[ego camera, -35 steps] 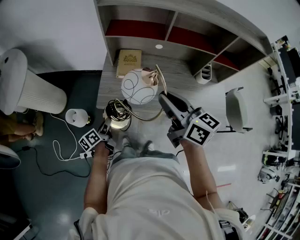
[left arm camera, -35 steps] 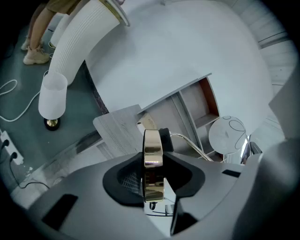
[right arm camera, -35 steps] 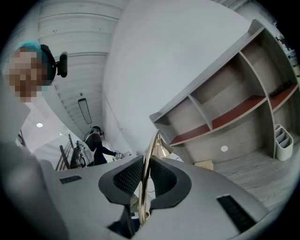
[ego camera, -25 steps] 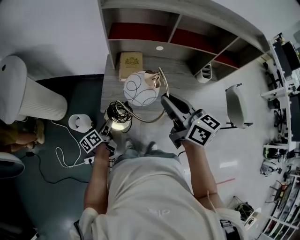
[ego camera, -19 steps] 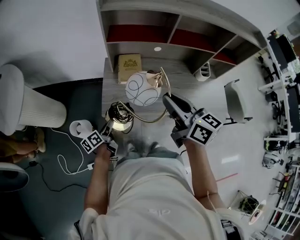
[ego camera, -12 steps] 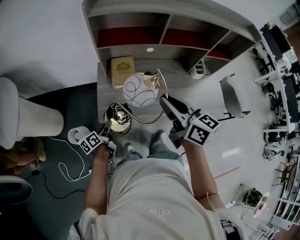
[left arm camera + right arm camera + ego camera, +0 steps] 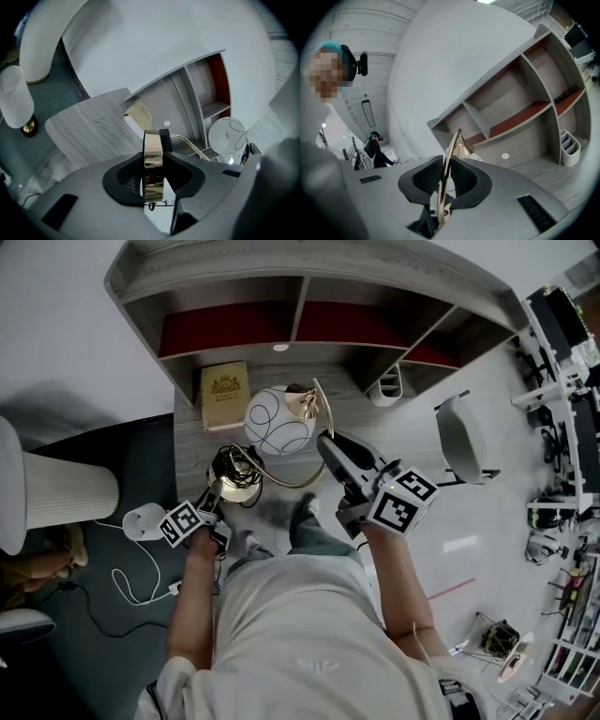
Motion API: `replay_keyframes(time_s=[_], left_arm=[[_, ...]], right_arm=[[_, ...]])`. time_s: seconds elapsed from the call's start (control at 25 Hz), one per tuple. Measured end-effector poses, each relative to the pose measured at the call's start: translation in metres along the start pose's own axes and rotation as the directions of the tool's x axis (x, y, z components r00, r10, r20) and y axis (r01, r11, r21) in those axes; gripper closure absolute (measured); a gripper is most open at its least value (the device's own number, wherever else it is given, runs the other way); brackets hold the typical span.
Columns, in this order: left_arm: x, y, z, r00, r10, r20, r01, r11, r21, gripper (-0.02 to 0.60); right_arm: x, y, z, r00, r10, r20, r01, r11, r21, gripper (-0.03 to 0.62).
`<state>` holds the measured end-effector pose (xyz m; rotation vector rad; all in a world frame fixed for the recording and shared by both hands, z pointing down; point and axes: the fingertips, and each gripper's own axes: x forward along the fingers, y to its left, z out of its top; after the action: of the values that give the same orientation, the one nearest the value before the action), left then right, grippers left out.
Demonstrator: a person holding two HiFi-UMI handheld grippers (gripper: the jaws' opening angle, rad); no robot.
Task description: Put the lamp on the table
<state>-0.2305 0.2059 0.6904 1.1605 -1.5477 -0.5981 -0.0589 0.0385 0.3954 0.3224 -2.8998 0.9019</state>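
My left tongs (image 7: 152, 161) clamp the lamp (image 7: 279, 420) by its base rim, my right tongs (image 7: 443, 176) by its stem. I must lower both together so the base lands flat on the bench (image 7: 190, 442).

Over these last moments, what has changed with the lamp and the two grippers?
The person stepped closer to the table, carrying the lamp forward toward it. Nothing was grabbed or released: the left gripper still clamps the gold base, the right gripper the curved stem. The book lies where it was.
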Motion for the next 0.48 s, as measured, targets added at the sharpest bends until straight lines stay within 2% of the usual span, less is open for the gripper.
replay_keyframes(time_s=[0.24, 0.48], left_arm=[[0.026, -0.016, -0.011, 1.0, 0.003, 0.002, -0.003, 1.0, -0.012, 0.448], [0.096, -0.062, -0.039, 1.0, 0.015, -0.008, -0.015, 1.0, -0.008, 0.448]], right_arm=[[-0.009, -0.025, 0.015, 1.0, 0.018, 0.006, -0.018, 1.0, 0.005, 0.519], [-0.042, -0.097, 0.056, 1.0, 0.023, 0.016, -0.023, 0.999, 0.028, 0.519]])
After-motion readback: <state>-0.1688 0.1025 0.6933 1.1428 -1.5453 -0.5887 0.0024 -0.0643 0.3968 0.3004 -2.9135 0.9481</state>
